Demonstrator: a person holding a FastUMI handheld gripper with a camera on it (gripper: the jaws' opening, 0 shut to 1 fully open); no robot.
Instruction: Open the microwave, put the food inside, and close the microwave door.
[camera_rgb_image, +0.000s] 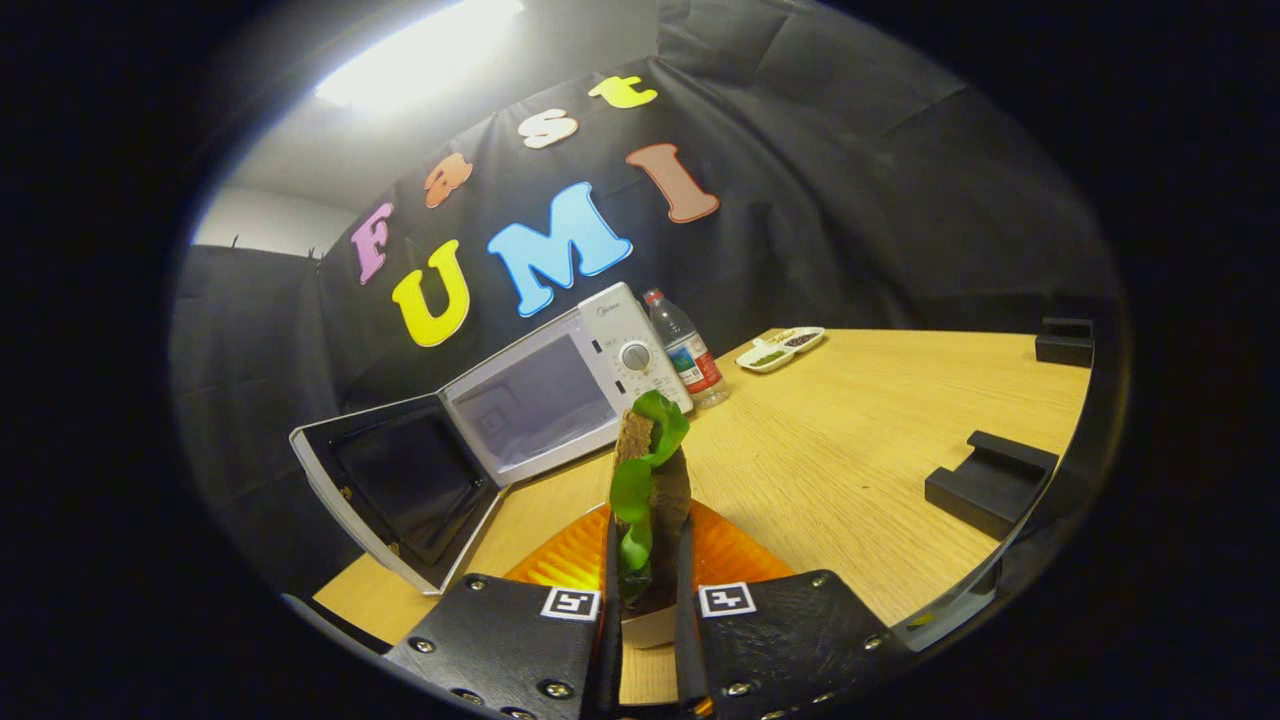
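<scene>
the microwave door (405, 490) is swung fully open to the left, its dark inner window facing the tool. to its right, the microwave (560, 390) stands on the light wooden tabletop (850, 450) with its cavity exposed and a pale interior visible. the control panel with a round dial sits on the right side of the microwave body. just beside that panel stands a clear plastic bottle (688, 350) with a red cap, upright, near the booth wall.

in the middle, the tool (650, 590) is closed to a narrow gap on the food (650, 480), a sandwich-like slice with a brown crust and green leaf, held upright with both fingers pressing its sides. the food rises ahead of the fingers, in line with the microwave's lower right corner. an orange plate (730, 560) lies on the tabletop directly under and behind the held food.

further right, a small white divided dish (780, 350) with dark and green contents rests near the far edge of the tabletop. a black block-shaped holder (990, 480) sits on the tabletop to the right, and another black block (1065, 340) lies beyond it, well apart.
</scene>
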